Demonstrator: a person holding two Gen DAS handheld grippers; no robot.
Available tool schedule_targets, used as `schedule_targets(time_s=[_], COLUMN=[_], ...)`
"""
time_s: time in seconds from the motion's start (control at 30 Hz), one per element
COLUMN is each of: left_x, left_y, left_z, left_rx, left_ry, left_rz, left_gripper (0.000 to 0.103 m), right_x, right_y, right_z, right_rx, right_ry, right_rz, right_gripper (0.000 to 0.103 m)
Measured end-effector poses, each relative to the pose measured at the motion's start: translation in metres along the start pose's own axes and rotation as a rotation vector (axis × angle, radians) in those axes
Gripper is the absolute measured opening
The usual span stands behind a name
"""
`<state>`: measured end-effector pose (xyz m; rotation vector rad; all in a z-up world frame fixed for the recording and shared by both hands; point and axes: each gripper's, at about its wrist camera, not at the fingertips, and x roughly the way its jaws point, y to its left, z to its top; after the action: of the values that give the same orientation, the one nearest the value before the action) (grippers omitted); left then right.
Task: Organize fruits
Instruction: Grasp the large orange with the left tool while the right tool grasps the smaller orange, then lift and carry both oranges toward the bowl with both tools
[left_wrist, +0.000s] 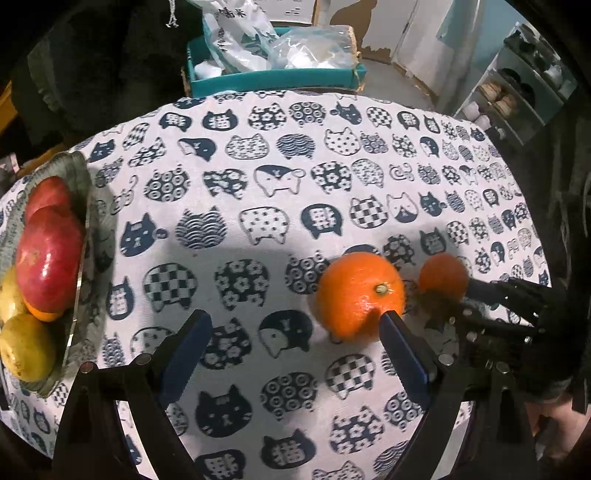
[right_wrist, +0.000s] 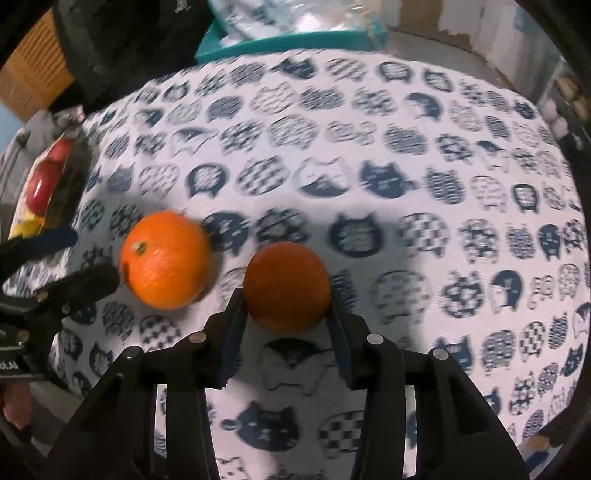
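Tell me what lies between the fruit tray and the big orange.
Nothing but bare cat-print cloth lies between the tray and the big orange; the left wrist view shows it. The open left gripper hangs over that stretch.

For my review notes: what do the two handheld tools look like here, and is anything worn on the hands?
Both tools are black plastic frames with two fingers lined by dark blue pads, and round silver bolt heads along the frame: left tool, right tool. The right tool shows a ribbed black body. A dark knit cuff covers the wrist behind it. No cables are visible.
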<state>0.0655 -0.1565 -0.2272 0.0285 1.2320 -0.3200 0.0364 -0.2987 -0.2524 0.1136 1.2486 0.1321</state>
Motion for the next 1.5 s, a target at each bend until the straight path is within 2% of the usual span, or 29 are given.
schedule_targets(time_s=[0.37, 0.67, 0.8, 1.03, 1.1, 1.5], left_x=[0.022, 0.042, 0.048, 0.052, 0.051, 0.048], left_y=[-0.032, -0.042, -0.039, -0.038, -0.037, -0.039], left_z=[0.010, 0.012, 0.014, 0.014, 0.015, 0.011], left_rx=[0.036, 0.044, 0.023, 0.026, 0.029, 0.054], left_ry=[0.027, 0.061, 0.075, 0.083, 0.087, 0.072], left_rz=[-0.029, -0.021, -0.038, -0.050, -0.077, -0.045], left_gripper=[0.093, 0.092, 0.082, 0.072, 0.065, 0.063], right_x=[-0.009, 0.004, 0.004, 0.006, 0.007, 0.010], right_y=[-0.052, -0.056, -0.060, -0.063, -0.062, -0.060], right_z=[0.008, 0.003, 0.004, 0.006, 0.008, 0.013], right_rx=[0.098, 0.095, 0.115, 0.119, 0.120, 0.113], right_ry=[-0.044, 0.003, 0.004, 0.003, 0.003, -0.018], right_rz=[-0.043, -0.025, 0.000, 0.007, 0.007, -0.021], right_gripper=[0.042, 0.044, 0.045, 0.049, 0.049, 0.043])
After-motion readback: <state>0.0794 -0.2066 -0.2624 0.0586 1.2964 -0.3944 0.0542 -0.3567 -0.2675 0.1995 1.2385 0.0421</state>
